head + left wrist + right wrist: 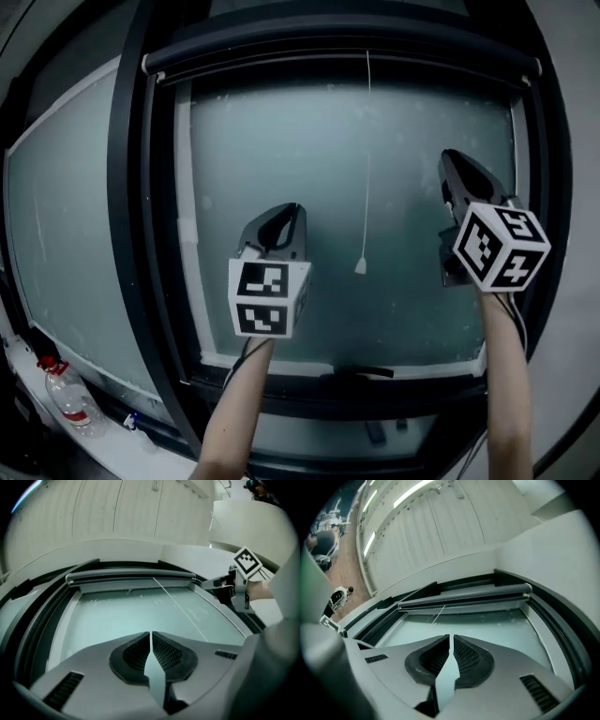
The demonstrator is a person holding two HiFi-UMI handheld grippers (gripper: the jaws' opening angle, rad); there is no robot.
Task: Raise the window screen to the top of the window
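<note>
The window screen is rolled into its dark roller (pixel 337 56) along the top of the window frame, leaving the frosted pane (pixel 281 150) bare. A thin white cord (pixel 367 159) hangs from the roller and ends in a small pull (pixel 361 266). My left gripper (pixel 292 210) points up at the pane left of the cord, jaws shut with nothing between them (pixel 150 633). My right gripper (pixel 449 157) is held higher, right of the cord, near the frame's right side. It too is shut and empty (pixel 451 636). Neither touches the cord or the roller (pixel 464 595).
A dark handle (pixel 361 372) lies on the lower frame rail. A plastic bottle with a red cap (pixel 66 394) stands on the sill at the lower left. A second pane (pixel 66 216) lies to the left, behind a thick black post (pixel 127 187).
</note>
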